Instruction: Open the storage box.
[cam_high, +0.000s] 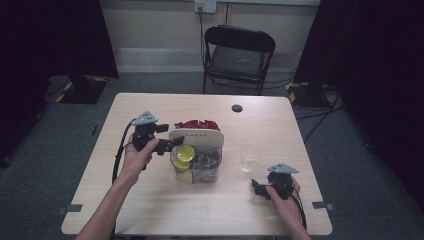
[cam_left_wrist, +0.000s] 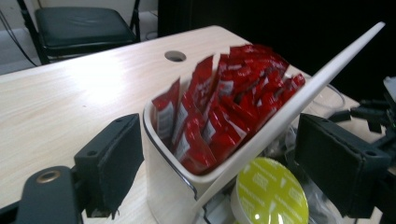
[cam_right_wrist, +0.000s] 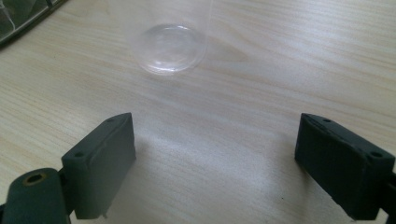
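Note:
A clear organiser box (cam_high: 210, 172) with a white divider panel (cam_high: 196, 137) stands mid-table. Red sauce packets (cam_high: 196, 123) stand upright in its back section, and yellow-lidded pods (cam_high: 186, 151) lie in the front one. My left gripper (cam_high: 176, 144) is at the box's left end, open. In the left gripper view its jaws (cam_left_wrist: 222, 121) straddle the white corner (cam_left_wrist: 163, 186) that holds the red packets (cam_left_wrist: 224, 107), with a yellow pod (cam_left_wrist: 271, 196) low between them. My right gripper (cam_high: 257, 187) rests open near the table's front right, with nothing between its jaws (cam_right_wrist: 217, 126).
A clear plastic cup (cam_high: 248, 157) stands right of the box, just ahead of the right gripper (cam_right_wrist: 173, 46). A cable hole (cam_high: 237, 108) sits near the table's far edge. A black folding chair (cam_high: 237, 55) stands beyond the table (cam_high: 150, 210).

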